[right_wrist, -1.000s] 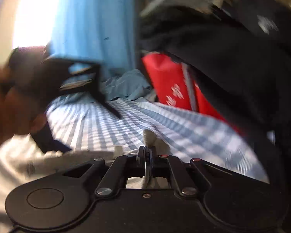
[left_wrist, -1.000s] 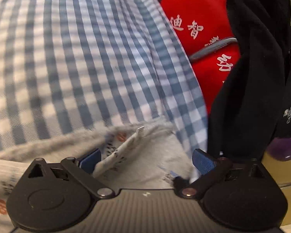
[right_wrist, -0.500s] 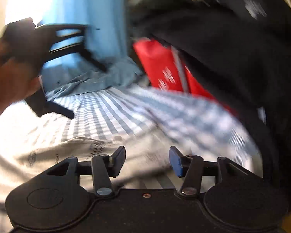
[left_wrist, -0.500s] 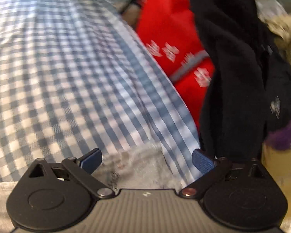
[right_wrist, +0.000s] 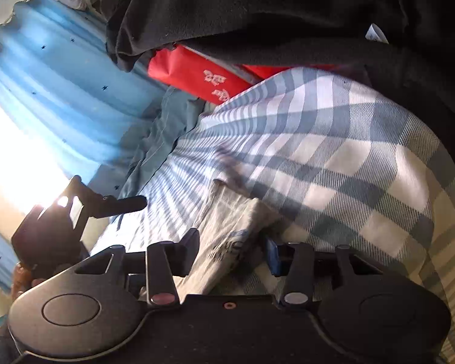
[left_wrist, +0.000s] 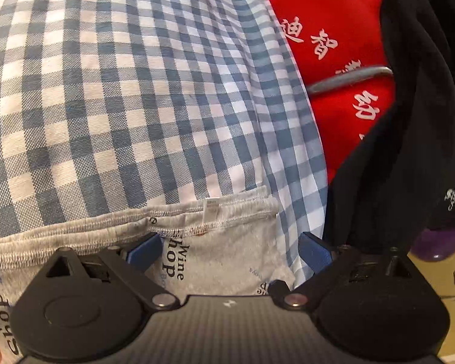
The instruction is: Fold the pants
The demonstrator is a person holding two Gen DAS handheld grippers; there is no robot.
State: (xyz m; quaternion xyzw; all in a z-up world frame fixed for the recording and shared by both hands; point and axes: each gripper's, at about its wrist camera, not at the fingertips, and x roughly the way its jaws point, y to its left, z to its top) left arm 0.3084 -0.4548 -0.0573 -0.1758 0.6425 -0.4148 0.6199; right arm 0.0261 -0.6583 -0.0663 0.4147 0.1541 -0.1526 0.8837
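Printed words on fabric

The grey printed pants (left_wrist: 227, 251) read "Wine Shop"; the red cloth bag (left_wrist: 333, 45) carries white Chinese characters; the black garment (left_wrist: 424, 151) reads "CAMEL".

Left gripper (left_wrist: 229, 250): black plastic body, ribbed grey centre plate, round side discs, triangular cut-outs, silver pivot screws, blue pads (left_wrist: 314, 253)
Right gripper (right_wrist: 232, 253): black body, same discs, silver screws, small red-ringed hole, blue pad
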